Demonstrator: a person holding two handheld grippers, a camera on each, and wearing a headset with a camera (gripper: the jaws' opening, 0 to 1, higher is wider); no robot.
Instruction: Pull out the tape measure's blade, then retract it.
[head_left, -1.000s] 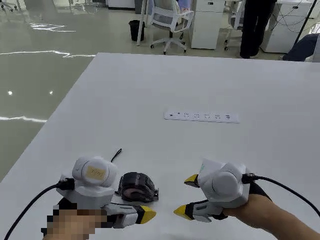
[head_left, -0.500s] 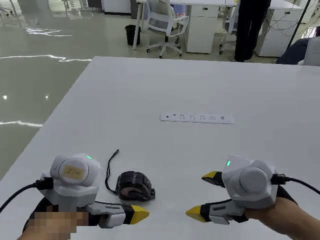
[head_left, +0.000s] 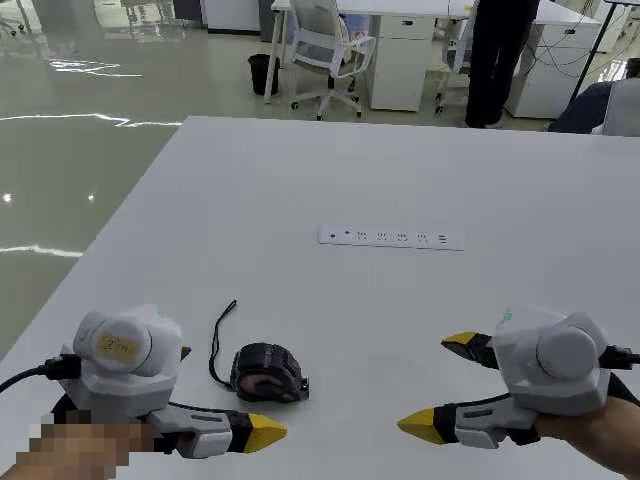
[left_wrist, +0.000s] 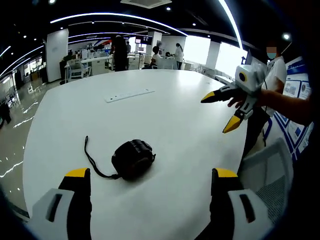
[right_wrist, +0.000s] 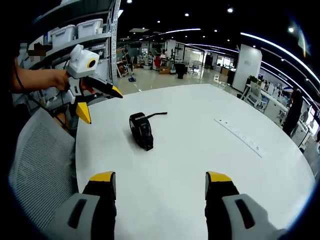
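Left gripper (left_wrist: 151, 173) and right gripper (head_left: 438, 382), jaws apart, flank the tape measure (head_left: 268, 372); an off-centre pinch, we judge, could skid it.

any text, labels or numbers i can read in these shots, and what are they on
No text reads clearly.
Yellow sticker on the left gripper: handwritten marks, too blurred to read.
Power strip: small markings, too small to read.
Tape measure: no legible label.
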